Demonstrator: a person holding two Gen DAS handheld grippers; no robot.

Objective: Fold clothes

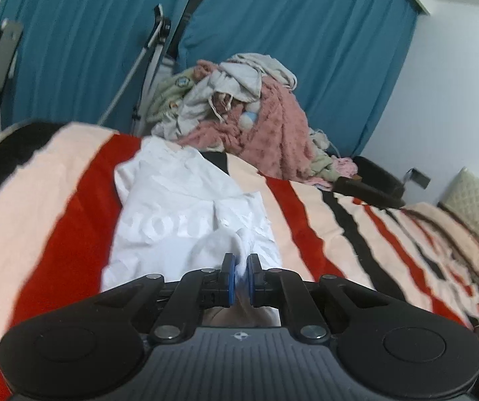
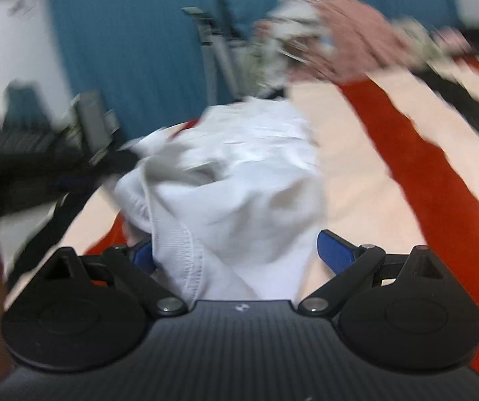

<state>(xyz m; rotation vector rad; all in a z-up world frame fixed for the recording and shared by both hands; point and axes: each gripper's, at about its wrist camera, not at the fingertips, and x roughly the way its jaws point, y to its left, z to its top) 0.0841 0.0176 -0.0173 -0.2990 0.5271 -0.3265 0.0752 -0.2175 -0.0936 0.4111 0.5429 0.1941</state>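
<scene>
White shirt [image 1: 186, 207] lies ahead of my fingers on bed. L gripper [image 1: 241, 269] pinches its edge tight; R gripper [image 2: 239, 254] wide open, cloth between, not gripped. Next: R must grab, then fold.

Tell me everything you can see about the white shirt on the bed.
The white shirt is a thin, soft-looking knit garment with faint mirrored lettering showing through and a stitched hem. It lies crumpled and partly folded on the striped blanket, in front of a pile of unfolded clothes. The left gripper is shut on a bunched bit of its near edge. In the blurred right wrist view, the hem lies between the right gripper's wide-open jaws, not clamped.
</scene>
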